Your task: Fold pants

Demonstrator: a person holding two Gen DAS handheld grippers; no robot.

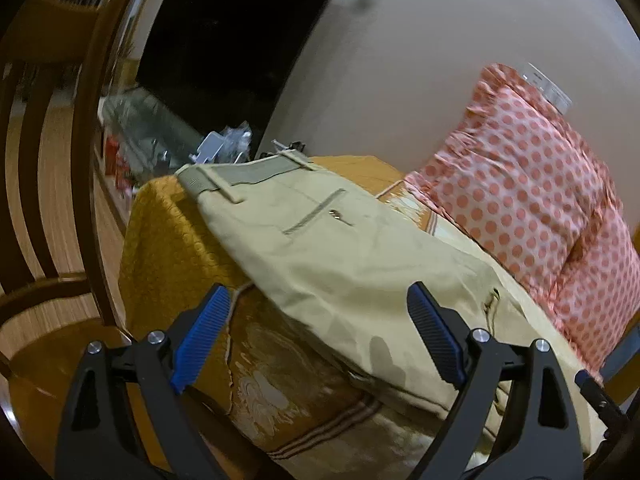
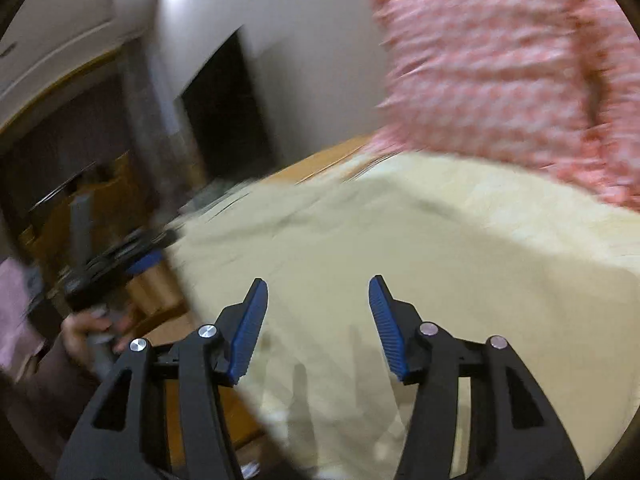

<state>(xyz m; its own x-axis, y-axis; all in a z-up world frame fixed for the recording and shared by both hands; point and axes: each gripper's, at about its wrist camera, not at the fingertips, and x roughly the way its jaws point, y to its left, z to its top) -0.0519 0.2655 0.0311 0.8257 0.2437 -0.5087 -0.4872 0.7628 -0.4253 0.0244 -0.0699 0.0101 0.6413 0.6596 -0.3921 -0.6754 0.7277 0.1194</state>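
Note:
Beige pants (image 1: 340,252) lie flat on an orange patterned bedspread (image 1: 168,240), waistband at the far end, back pocket up. My left gripper (image 1: 320,300) is open and empty, above the near part of the pants. In the right wrist view, which is motion-blurred, the pants (image 2: 380,248) fill the middle. My right gripper (image 2: 318,292) is open and empty, just above the cloth. The left gripper (image 2: 120,256) shows at the left of that view, in a hand.
A pink polka-dot pillow (image 1: 528,196) lies along the right side of the pants; it also shows in the right wrist view (image 2: 508,64). A wooden chair (image 1: 48,200) stands left of the bed. A dark screen (image 1: 232,52) and clutter sit behind.

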